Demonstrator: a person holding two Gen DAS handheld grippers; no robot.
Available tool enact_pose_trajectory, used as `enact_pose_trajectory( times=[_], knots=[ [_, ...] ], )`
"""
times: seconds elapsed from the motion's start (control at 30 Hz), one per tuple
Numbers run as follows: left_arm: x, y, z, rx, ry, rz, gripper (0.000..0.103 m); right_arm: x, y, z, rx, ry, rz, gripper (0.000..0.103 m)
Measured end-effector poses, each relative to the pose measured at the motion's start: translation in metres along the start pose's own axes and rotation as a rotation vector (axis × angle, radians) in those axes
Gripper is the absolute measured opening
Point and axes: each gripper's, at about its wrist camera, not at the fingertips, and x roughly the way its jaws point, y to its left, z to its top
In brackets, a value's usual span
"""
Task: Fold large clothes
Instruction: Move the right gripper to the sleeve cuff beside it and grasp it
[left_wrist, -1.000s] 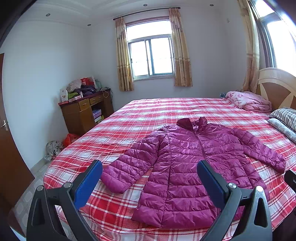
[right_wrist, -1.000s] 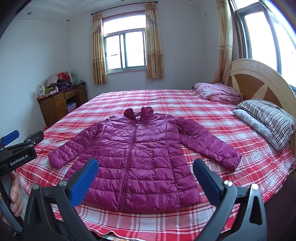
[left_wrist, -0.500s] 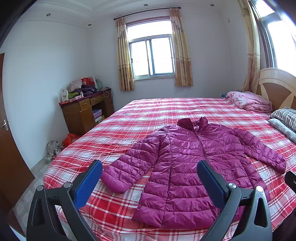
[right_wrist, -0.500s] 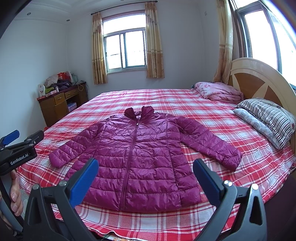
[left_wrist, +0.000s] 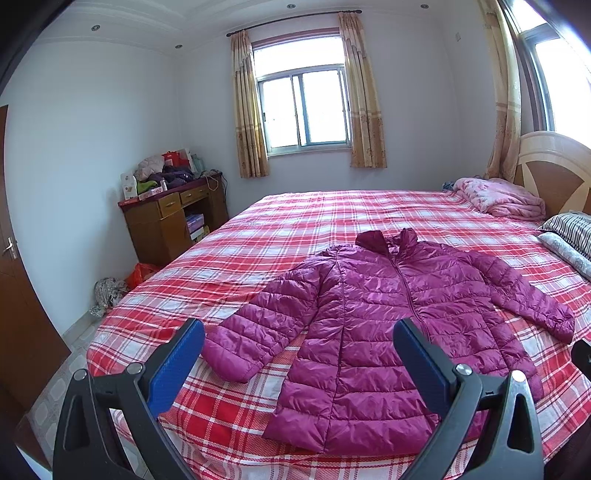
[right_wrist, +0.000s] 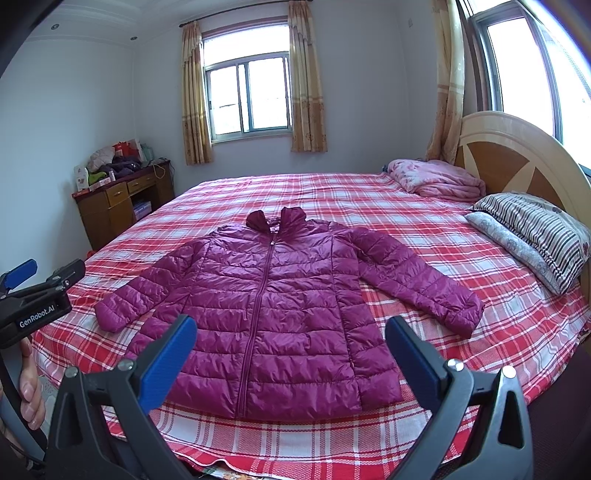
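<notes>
A magenta quilted puffer jacket (left_wrist: 388, 314) (right_wrist: 266, 302) lies flat and zipped on the red plaid bed (left_wrist: 280, 236) (right_wrist: 443, 236), collar toward the window, both sleeves spread out to the sides. My left gripper (left_wrist: 299, 350) hovers open above the near edge of the bed, between the jacket's left sleeve cuff and its hem, holding nothing. My right gripper (right_wrist: 291, 345) is open too, held over the jacket's hem with nothing between its blue pads. The left gripper (right_wrist: 22, 291) also shows at the left edge of the right wrist view, held by a hand.
A pink folded blanket (right_wrist: 436, 179) and striped pillows (right_wrist: 535, 229) lie by the wooden headboard (right_wrist: 517, 155) on the right. A cluttered wooden desk (left_wrist: 173, 218) stands against the far left wall, with bags (left_wrist: 122, 284) on the floor beside it.
</notes>
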Motion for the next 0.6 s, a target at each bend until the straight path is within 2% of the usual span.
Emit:
enact_pose_trajectory(
  times=[0.13,0.27,0.43,0.6],
  knots=[
    [0.013,-0.002,-0.003,0.013,-0.012,0.019,0.102,0.016,-0.011,-0.001,0.007,0.015,-0.015,0.103],
    [0.043,-0.006,-0.005,0.026,0.002,0.035,0.102,0.048,-0.047,-0.003,0.07,0.062,-0.048,0.103],
    [0.104,-0.009,-0.013,0.031,0.078,0.054,0.102,0.089,-0.106,-0.015,0.206,0.13,-0.132,0.103],
    [0.153,-0.014,-0.019,0.029,0.131,0.057,0.102,0.12,-0.148,-0.025,0.275,0.19,-0.199,0.103]
  ],
)
